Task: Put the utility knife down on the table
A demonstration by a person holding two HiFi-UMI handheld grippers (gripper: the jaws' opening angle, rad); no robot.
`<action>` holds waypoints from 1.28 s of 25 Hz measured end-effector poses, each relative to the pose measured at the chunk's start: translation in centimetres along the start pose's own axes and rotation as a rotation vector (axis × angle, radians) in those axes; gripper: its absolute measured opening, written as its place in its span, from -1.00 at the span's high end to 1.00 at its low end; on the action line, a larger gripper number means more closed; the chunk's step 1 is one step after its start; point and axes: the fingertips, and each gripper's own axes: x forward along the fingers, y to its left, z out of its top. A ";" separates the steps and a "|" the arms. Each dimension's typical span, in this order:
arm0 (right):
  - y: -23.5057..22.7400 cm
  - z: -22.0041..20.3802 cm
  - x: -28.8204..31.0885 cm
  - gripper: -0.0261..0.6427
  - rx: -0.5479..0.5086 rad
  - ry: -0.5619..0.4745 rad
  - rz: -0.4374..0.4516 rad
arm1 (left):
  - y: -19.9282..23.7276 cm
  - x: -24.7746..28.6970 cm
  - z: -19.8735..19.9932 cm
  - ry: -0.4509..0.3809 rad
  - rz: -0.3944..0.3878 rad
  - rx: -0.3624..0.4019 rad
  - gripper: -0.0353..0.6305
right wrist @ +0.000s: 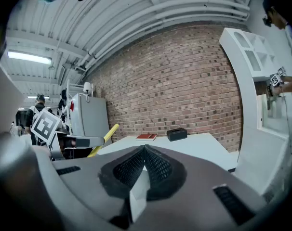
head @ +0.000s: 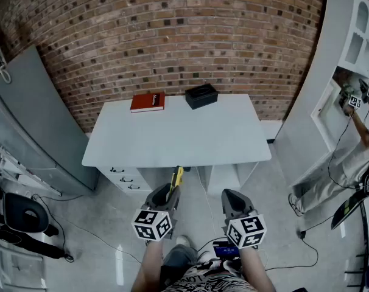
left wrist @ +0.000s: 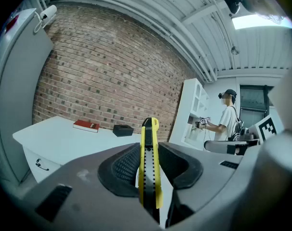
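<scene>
Left claw clamped on knife, held in air short of counter. Knife's long axis runs forward, tip toward counter's near edge, dead ahead. Right claw pinched together, empty, alongside.

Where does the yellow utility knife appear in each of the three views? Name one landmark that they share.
Head view: utility knife low centre, sticking forward from the left gripper.
Left gripper view: utility knife dead centre, clamped between the jaws.
Right gripper view: utility knife left of centre, a slanting yellow bar.
Shared landmark: the red book on the white table.
</scene>
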 end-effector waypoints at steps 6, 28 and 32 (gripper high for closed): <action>-0.2 -0.1 -0.8 0.92 0.003 -0.011 -0.010 | -0.3 -0.7 0.1 0.000 0.009 0.006 0.53; -8.6 1.5 9.1 0.92 0.037 0.014 -0.066 | 5.7 10.9 2.2 0.031 0.022 -0.031 0.53; -11.6 3.1 15.1 0.92 0.055 0.036 -0.097 | 9.0 17.5 4.4 0.061 -0.006 -0.027 0.53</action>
